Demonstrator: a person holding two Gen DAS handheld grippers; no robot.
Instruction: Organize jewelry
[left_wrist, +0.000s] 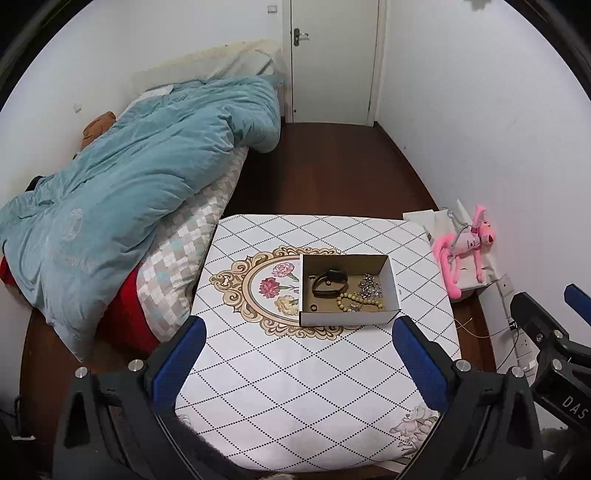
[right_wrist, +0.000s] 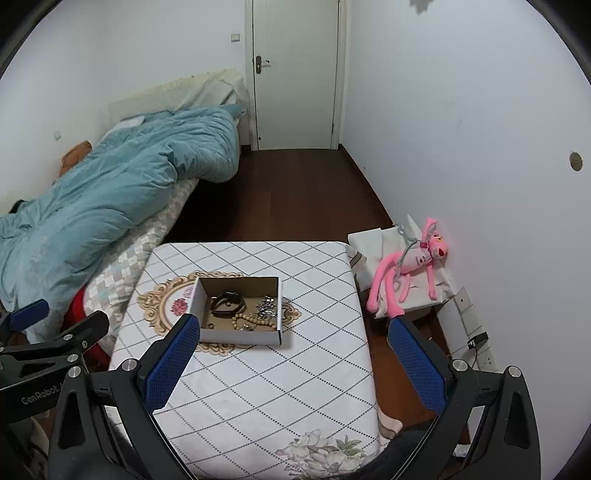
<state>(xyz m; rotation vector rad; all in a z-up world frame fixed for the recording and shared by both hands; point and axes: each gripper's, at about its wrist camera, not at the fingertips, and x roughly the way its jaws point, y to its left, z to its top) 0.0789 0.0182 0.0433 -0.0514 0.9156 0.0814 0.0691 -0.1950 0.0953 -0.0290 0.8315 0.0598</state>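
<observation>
A small white cardboard box (left_wrist: 349, 317) stands on a table with a diamond-pattern cloth (left_wrist: 295, 387). Inside lie a black strap bracelet (left_wrist: 330, 282), a beige bead bracelet (left_wrist: 356, 299), a silver chain piece (left_wrist: 369, 286) and a small dark ring (left_wrist: 313, 307). My left gripper (left_wrist: 299, 332) is open and empty, above the table just in front of the box. In the right wrist view the box (right_wrist: 240, 336) and bracelet (right_wrist: 228, 303) show too. My right gripper (right_wrist: 291, 328) is open and empty, right of the box, its left finger (right_wrist: 173, 365) near the box's front left corner.
A bed with a blue quilt (left_wrist: 129, 192) lies left of the table. A pink plush toy (right_wrist: 410, 266) lies on a white stand by the right wall. Dark wood floor (left_wrist: 325, 173) leads to a closed white door (left_wrist: 332, 59). Wall sockets with cables (right_wrist: 476, 339) are at the right.
</observation>
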